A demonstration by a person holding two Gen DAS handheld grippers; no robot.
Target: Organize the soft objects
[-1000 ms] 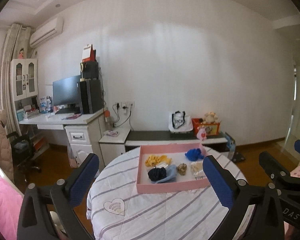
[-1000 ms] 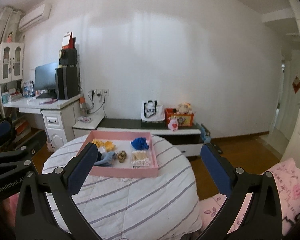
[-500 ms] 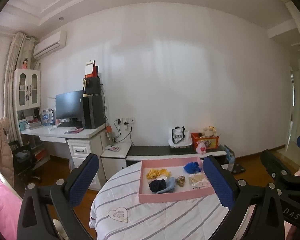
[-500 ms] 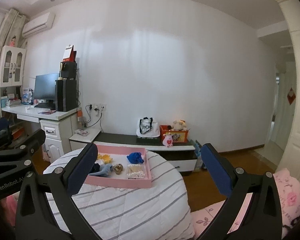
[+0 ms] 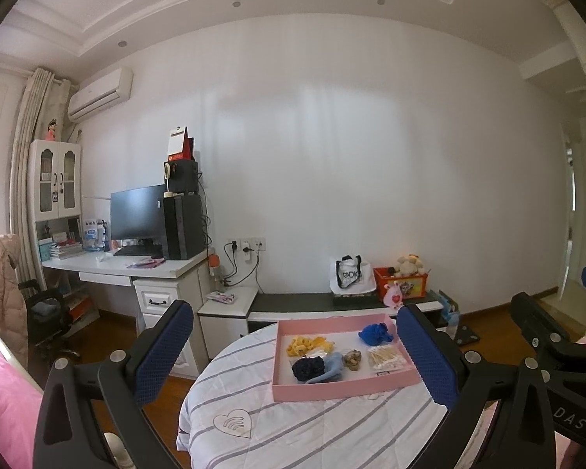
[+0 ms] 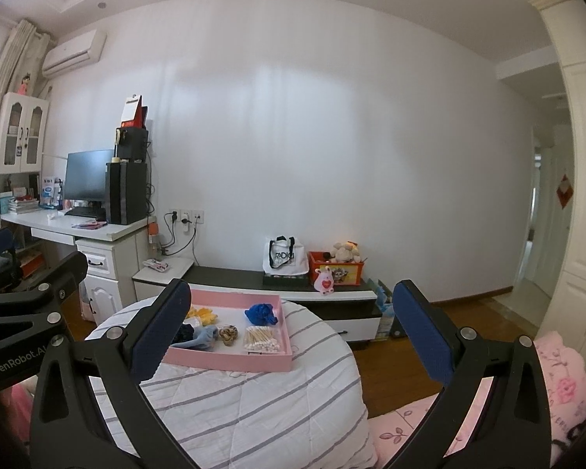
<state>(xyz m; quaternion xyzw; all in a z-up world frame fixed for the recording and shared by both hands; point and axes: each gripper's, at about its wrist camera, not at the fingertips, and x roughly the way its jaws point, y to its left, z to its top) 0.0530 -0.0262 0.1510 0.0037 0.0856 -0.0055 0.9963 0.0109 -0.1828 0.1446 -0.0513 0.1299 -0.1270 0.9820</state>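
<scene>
Both grippers have tipped upward and drawn back since a second ago, so more ceiling shows and the round table (image 5: 293,422) with its striped cloth sits lower and farther ahead of them. On it, well ahead of the left gripper (image 5: 293,348) and ahead and to the left of the right gripper (image 6: 289,328), lies the pink tray (image 5: 343,391). Each gripper stands spread wide with nothing between its blue pads, and neither is near the tray. Inside the tray the soft things lie loosely grouped: a yellow piece (image 5: 304,344) at the far left, a bright blue piece (image 5: 376,334) at the far right, a dark navy piece (image 5: 308,367) nearer, with a pale blue cloth (image 5: 332,367) touching it, then a small brown scrunchie (image 5: 352,358) and a pack of cotton swabs (image 5: 386,359). Pulling away suggests either a pause before reaching in or a withdrawal once sorting is done; the scene fits both.
</scene>
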